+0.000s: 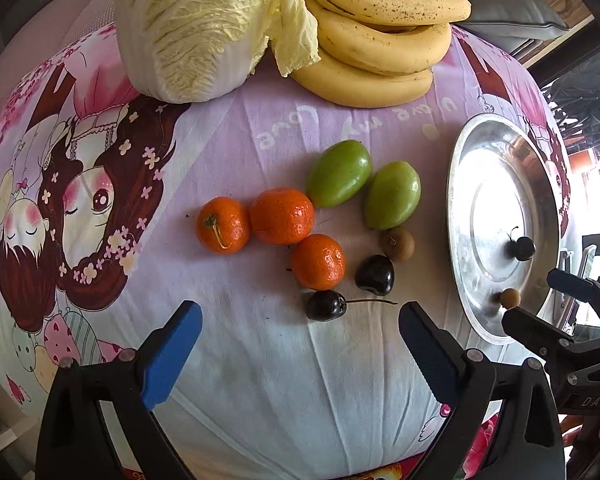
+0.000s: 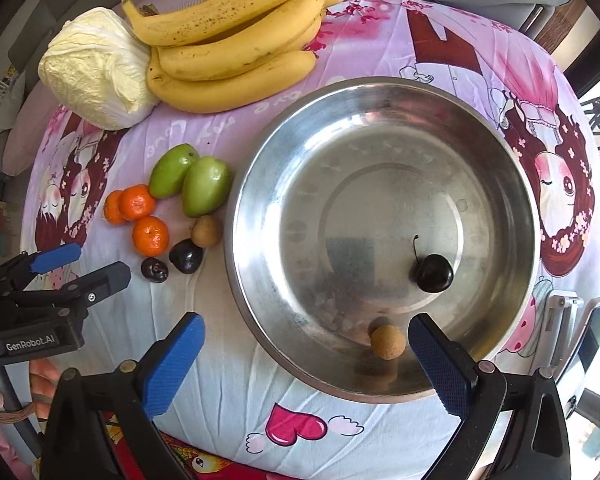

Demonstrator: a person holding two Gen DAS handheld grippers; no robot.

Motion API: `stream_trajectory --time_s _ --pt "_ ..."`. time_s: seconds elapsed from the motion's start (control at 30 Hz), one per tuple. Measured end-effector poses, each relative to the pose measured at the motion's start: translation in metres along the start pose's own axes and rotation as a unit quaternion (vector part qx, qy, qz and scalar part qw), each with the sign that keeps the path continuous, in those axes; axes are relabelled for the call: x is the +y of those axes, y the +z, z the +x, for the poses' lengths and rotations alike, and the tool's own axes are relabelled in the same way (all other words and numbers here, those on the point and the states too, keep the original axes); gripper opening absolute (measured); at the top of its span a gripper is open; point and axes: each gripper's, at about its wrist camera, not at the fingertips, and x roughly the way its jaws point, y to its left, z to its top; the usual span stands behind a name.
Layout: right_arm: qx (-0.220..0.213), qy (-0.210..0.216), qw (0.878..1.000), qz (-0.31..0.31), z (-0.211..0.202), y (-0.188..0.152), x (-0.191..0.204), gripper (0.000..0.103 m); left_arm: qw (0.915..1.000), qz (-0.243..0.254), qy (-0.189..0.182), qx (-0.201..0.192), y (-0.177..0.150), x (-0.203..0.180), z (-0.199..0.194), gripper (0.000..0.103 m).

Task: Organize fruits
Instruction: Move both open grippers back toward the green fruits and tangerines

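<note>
My left gripper (image 1: 300,320) stands open over the cloth, nothing between its blue pads; a dark cherry (image 1: 326,306) with a stem lies just beyond them. Another cherry (image 1: 375,275), three tangerines (image 1: 282,216), two green fruits (image 1: 339,173) and a brown longan (image 1: 398,243) lie close by. My right gripper (image 2: 306,328) is open above the near rim of the steel bowl (image 2: 380,140). In the bowl lie a cherry (image 2: 433,273) and a longan (image 2: 387,342), which sits just inside the right pad. The left gripper (image 2: 82,268) also shows beside the loose cherries (image 2: 154,270).
A bunch of bananas (image 1: 380,40) and a pale cabbage (image 1: 196,28) sit at the far edge of the cartoon-print cloth (image 1: 260,380). A phone (image 2: 592,332) stands right of the bowl. A hand (image 2: 40,380) holds the left gripper's handle.
</note>
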Motion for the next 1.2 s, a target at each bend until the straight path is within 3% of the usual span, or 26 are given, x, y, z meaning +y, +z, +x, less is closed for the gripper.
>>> stream_trajectory --time_s 0.33,0.7,0.8,0.87,0.97,1.2 --pt "-0.011 0.024 0.999 -0.03 0.006 0.01 0.037 0.103 0.9998 0.002 -0.017 -0.006 0.002 0.046 -0.011 0.099" --pt "-0.033 0.027 0.998 -0.053 0.005 0.045 0.06 0.101 0.9988 -0.037 -0.032 -0.005 0.037 0.102 -0.022 0.099" --pt "-0.039 0.032 0.997 -0.062 0.006 0.055 0.064 0.096 0.9982 -0.051 -0.031 0.0 0.047 0.113 -0.02 0.091" --pt "-0.039 0.032 0.997 -0.066 0.009 0.062 0.066 0.091 0.9974 -0.061 -0.038 0.008 0.056 0.126 -0.017 0.077" --pt "-0.036 0.029 0.996 -0.075 0.016 0.069 0.069 0.082 0.9958 -0.074 -0.049 0.021 0.065 0.142 -0.009 0.065" --pt "-0.031 0.011 0.994 -0.1 0.036 0.079 0.075 0.075 0.994 -0.083 -0.07 0.016 0.086 0.17 -0.01 0.054"
